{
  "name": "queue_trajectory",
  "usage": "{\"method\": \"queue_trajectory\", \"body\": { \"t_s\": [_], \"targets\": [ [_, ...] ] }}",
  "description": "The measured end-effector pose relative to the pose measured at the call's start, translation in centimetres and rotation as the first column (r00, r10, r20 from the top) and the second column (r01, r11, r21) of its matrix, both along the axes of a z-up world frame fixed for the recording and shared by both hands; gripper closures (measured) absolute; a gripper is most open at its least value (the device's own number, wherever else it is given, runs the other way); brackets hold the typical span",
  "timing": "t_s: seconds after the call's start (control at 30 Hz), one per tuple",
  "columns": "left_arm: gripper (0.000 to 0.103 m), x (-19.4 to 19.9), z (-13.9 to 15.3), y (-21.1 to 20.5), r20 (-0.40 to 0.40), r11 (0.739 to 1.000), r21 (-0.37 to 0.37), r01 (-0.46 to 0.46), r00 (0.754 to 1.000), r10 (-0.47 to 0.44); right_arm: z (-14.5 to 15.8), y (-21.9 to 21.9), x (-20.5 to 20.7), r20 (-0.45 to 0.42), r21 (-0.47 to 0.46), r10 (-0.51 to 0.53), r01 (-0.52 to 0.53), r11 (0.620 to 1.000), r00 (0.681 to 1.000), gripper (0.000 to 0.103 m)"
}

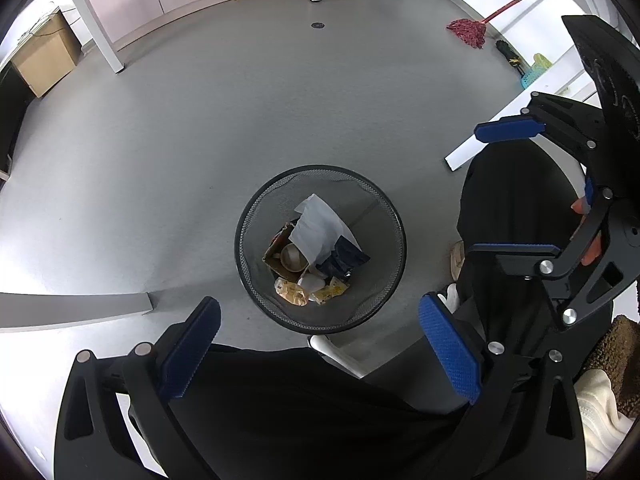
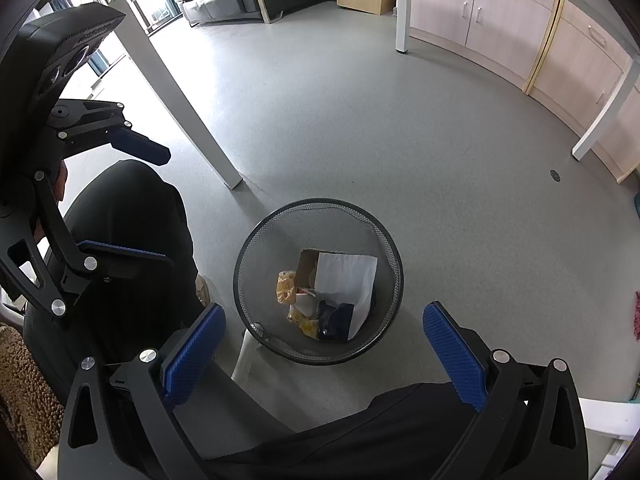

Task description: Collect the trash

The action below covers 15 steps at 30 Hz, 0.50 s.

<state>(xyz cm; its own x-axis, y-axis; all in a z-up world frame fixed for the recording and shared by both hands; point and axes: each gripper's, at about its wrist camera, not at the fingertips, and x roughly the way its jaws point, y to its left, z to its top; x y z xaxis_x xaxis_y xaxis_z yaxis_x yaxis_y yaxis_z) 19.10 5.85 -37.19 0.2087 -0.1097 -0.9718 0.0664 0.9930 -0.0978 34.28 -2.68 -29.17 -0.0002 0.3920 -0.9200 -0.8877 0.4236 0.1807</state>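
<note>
The mesh bin (image 1: 320, 248) stands on the grey floor (image 1: 180, 140), trash inside — white paper (image 1: 318, 228) at 12 o'clock, yellow wrappers (image 1: 308, 294) at 6. Left gripper (image 1: 320, 356) and right gripper (image 2: 324, 356) spread wide, holding nothing.

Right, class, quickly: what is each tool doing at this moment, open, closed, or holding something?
Left tool: open, holding nothing, above the mesh bin.
Right tool: open, holding nothing, above the same bin.
</note>
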Motion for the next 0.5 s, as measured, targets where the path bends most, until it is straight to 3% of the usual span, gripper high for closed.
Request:
{"method": "queue_trajectory", "body": {
  "t_s": [0.5],
  "targets": [
    [0.004,-0.04,-0.36,-0.32,-0.015,1.000,0.004,0.011,1.000,-0.011,-0.20,-0.11,0.06,0.002,-0.014,0.009,-0.009,1.000,1.000,0.003]
  ]
}}
